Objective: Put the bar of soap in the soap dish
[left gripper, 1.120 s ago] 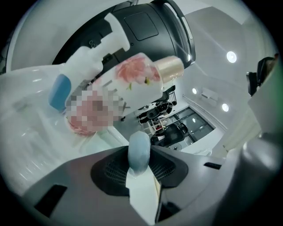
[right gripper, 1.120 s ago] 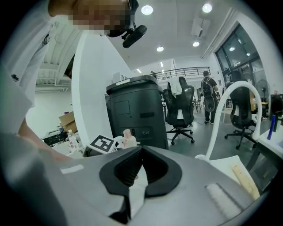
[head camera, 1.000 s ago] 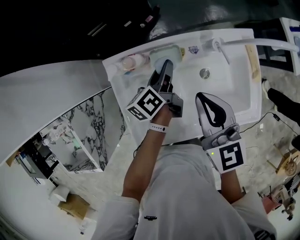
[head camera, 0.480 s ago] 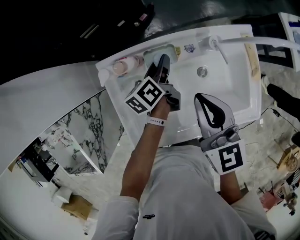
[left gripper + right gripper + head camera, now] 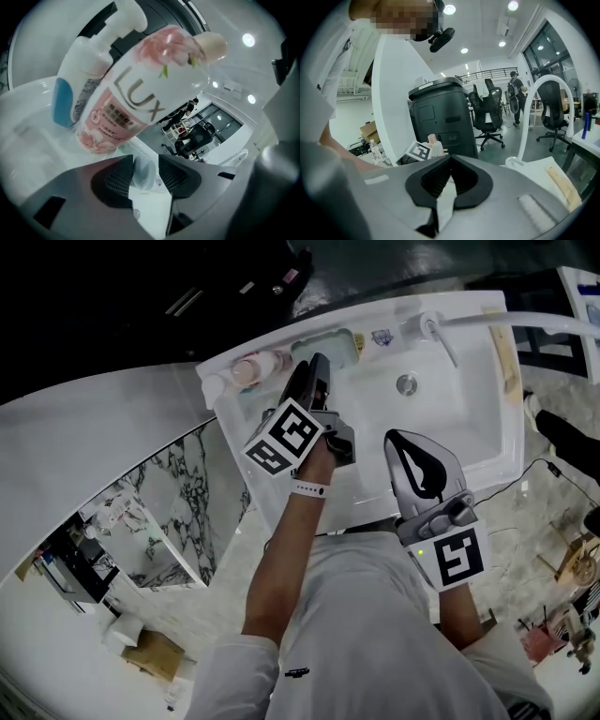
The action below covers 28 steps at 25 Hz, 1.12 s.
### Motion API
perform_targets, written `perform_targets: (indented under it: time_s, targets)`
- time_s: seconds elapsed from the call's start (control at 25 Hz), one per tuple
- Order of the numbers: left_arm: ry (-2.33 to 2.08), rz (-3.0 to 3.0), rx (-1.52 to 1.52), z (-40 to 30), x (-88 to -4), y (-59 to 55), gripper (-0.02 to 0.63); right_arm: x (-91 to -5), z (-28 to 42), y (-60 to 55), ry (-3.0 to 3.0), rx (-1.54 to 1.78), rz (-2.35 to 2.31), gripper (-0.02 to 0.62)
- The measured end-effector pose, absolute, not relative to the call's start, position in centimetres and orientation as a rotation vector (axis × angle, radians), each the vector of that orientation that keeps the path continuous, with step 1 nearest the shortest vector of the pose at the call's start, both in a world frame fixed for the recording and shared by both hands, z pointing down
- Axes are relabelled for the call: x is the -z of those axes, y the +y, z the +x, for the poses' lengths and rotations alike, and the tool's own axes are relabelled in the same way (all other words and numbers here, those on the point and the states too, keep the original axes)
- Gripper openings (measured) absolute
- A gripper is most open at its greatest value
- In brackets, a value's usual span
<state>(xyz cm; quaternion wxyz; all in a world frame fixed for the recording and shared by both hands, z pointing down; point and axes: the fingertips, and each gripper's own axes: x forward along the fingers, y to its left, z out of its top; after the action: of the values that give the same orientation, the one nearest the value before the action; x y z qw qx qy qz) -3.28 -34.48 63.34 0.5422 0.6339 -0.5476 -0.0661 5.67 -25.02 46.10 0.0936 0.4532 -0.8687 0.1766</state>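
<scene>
At the back left corner of the sink [image 5: 469,418] stood a pink bottle [image 5: 126,112] and a white pump bottle [image 5: 89,61]. Both filled the top of the left gripper view, too close for their full outlines to show.

A second before, the left gripper [image 5: 314,367] had its tip over the middle of the soap dish [image 5: 336,343]. It had since slid left towards the bottles and dipped, so most of the pale dish lay uncovered to the right of its tip. Its jaws had just been opening. The pale soap [image 5: 143,172] sat between the pads, against the left one with a thin gap at the right, so the claw had released rather than clenched.

From the head view the gripper body covered the soap and the left end of the dish. The left gripper view showed only a white surface under the bar, so I could not tell whether it lay in the dish or just beside it.

Further right, the drain [image 5: 406,384] and the tap [image 5: 427,329] looked the same as before.

The right gripper [image 5: 412,442] had kept its place over the front of the basin, well apart from the dish. Its jaws were clenched together on nothing. The marker cube hid its rear part.
</scene>
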Motion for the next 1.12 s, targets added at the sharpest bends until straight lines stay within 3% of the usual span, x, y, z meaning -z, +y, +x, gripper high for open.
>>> perform_targets:
  time_s: [0.28, 0.8, 1.12]
  targets:
    - [-1.320, 1.476, 0.156, -4.3, -63.9, -33.0, 0.186, -45.8, 5.5, -24.7, -2.579, -0.519, 1.356, -0.002]
    - [-1.321, 1.512, 0.148, -4.8, -61.7, -30.4, 0.187, -43.7, 5.3, -23.9, -2.608, -0.467, 1.370, -0.002]
    - [-1.298, 1.648, 0.090, -4.6, -58.3, -27.9, 0.081, -42.2, 5.6, -22.2, -2.621, -0.388, 1.345, -0.002]
